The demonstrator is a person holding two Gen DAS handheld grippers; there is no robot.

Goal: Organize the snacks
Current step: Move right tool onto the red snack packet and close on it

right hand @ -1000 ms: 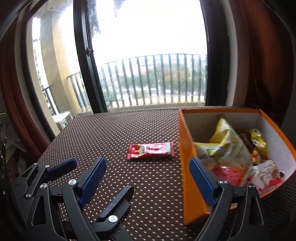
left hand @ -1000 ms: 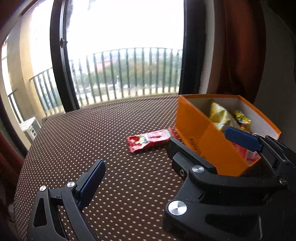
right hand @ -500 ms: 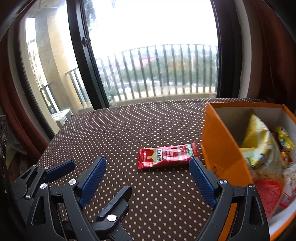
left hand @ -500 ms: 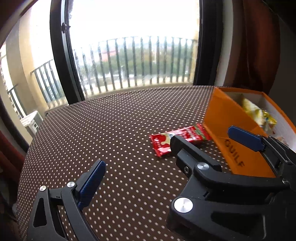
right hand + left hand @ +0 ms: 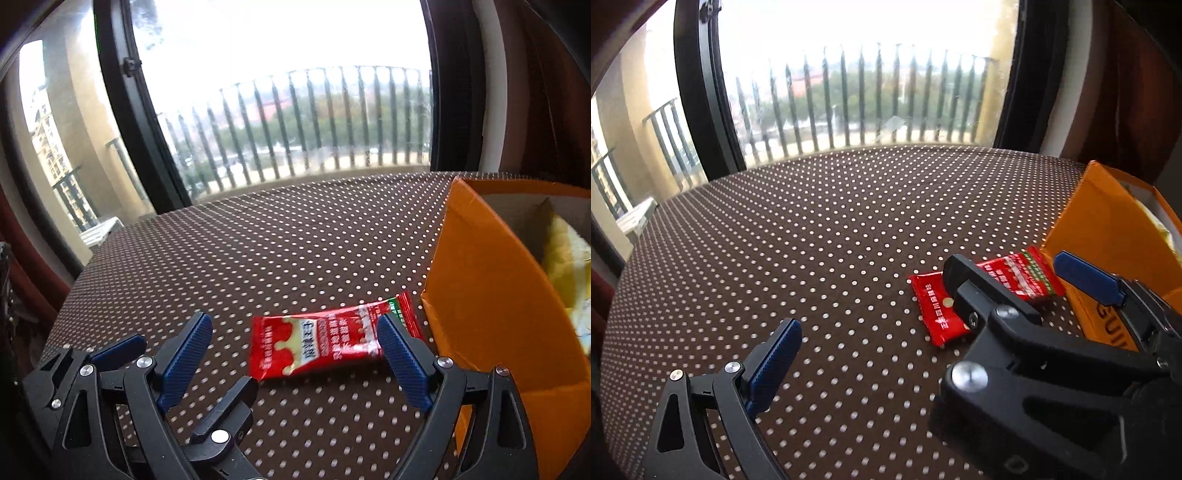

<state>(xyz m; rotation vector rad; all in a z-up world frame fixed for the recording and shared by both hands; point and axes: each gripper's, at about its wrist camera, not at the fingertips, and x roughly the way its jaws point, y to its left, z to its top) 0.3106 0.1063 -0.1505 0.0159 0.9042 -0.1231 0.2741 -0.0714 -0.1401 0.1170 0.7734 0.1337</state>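
Observation:
A red snack packet (image 5: 314,343) lies flat on the dotted brown tablecloth, just left of an open orange box (image 5: 487,295). My right gripper (image 5: 293,332) hangs low over the packet with a blue pad on each side. Its jaws are closing, but the pads do not press on the wrapper. The left wrist view shows the packet (image 5: 1023,275) partly behind the right gripper's black finger, with the box (image 5: 1108,229) at the right edge. My left gripper (image 5: 886,328) is open over bare cloth left of the packet. Its right finger is hidden behind the right gripper.
The box holds a yellow bag (image 5: 565,251) and other snacks, mostly cut off by the frame. The round table (image 5: 295,240) ends at a window with a balcony railing (image 5: 314,122). Dark curtains hang at the right.
Both grippers have come forward and down toward the packet. It now lies between the right gripper's fingers, and the box has slid to the right of both views.

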